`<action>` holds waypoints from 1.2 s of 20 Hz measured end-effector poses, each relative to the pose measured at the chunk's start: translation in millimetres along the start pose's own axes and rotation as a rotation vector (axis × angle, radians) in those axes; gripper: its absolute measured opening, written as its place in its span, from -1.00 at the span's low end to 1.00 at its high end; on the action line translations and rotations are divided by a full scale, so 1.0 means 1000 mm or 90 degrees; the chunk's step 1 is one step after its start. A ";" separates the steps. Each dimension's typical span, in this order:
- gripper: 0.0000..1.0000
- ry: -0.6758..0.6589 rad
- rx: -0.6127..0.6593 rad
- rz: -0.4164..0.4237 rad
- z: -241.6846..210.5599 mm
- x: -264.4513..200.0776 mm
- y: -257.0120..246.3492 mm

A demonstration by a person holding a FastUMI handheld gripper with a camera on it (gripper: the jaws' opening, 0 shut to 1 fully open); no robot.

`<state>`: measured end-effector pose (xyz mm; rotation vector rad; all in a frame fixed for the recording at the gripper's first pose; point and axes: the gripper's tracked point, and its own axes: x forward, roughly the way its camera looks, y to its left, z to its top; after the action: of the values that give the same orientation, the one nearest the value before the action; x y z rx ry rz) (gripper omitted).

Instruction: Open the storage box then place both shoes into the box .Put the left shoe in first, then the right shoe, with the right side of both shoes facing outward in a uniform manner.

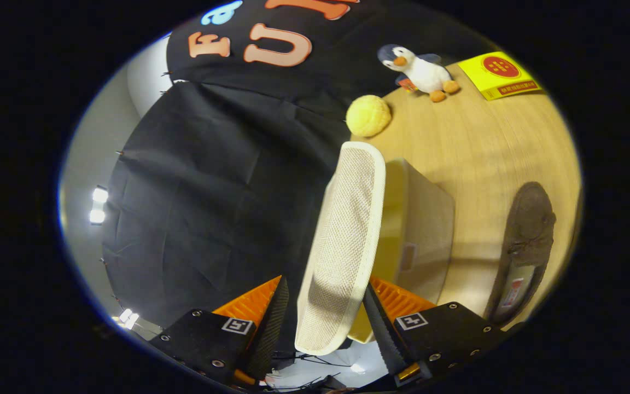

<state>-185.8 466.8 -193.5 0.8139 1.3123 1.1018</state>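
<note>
One storage box (421, 230), one shoe (525, 246), one penguin toy (421, 71), one yellow ball (368, 115), one yellow packet (498, 74)

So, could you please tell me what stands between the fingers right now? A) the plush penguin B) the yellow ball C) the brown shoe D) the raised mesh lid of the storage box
D: the mesh lid of the storage box stands lifted between the fingers of the gripper, while the brown shoe lies on the table beside the box.
</note>
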 end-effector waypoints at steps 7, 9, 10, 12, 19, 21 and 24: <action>-0.21 -0.002 -0.125 0.000 -0.001 0.028 0.082; -0.35 -0.001 -0.126 0.000 -0.003 0.045 0.095; -0.38 0.003 -0.123 -0.011 -0.004 0.051 0.097; -0.59 -0.005 -0.102 -0.005 -0.003 0.068 0.114; -0.65 0.008 -0.154 -0.034 -0.012 0.132 0.156; -0.64 0.036 -0.155 -0.059 -0.023 0.157 0.156; -0.63 0.050 -0.166 -0.092 -0.026 0.190 0.158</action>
<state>-251.5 692.2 -110.7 0.4803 1.2404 1.1688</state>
